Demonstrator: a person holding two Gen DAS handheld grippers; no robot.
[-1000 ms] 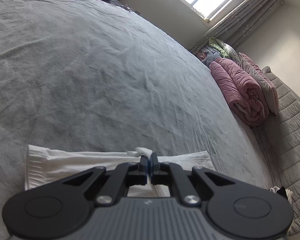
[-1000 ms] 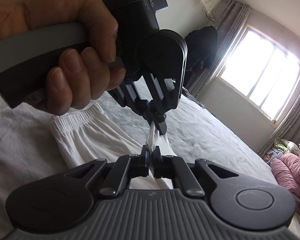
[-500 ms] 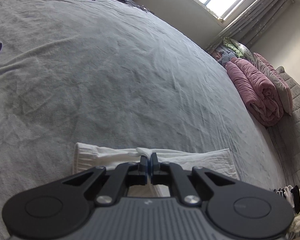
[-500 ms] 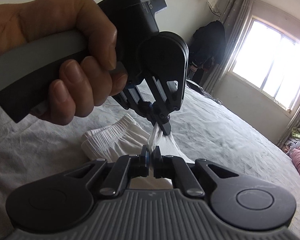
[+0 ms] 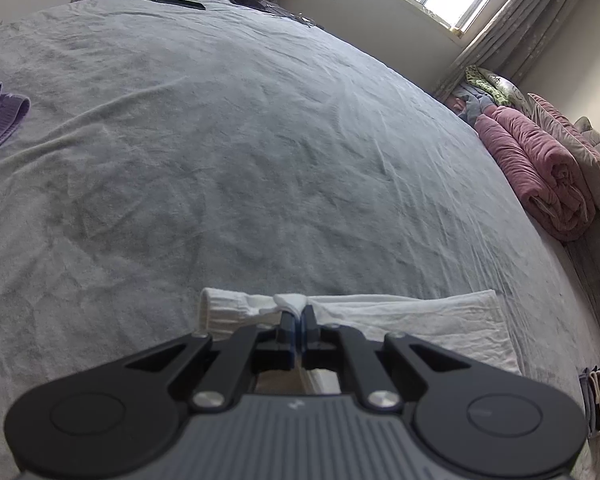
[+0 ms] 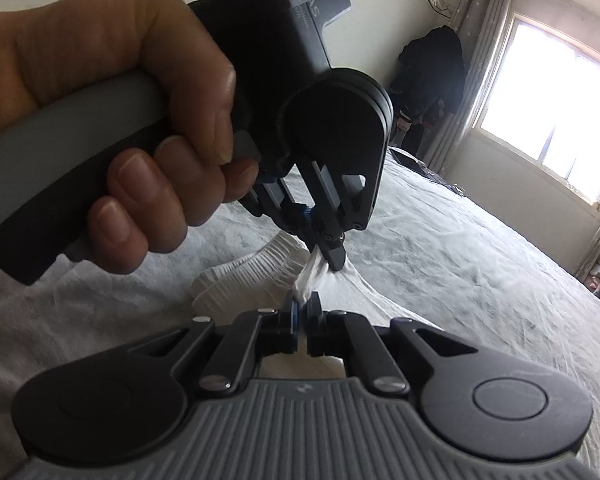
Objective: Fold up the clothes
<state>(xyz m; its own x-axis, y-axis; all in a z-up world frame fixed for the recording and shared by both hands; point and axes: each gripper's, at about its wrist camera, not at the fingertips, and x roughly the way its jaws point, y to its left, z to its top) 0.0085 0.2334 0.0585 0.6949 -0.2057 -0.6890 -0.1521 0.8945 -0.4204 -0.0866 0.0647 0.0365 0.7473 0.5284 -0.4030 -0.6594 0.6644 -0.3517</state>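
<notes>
The white garment (image 5: 400, 316) lies on the grey bed (image 5: 220, 152), its ribbed waistband bunched. The left claw (image 5: 296, 312) is clamped on a pinch of its cloth; just beside it, the right claw (image 6: 302, 306) pinches the same fold.

White garment (image 5: 412, 316); grey bedspread (image 5: 260, 140); quilt (image 5: 540, 168) seemingly pink.
</notes>
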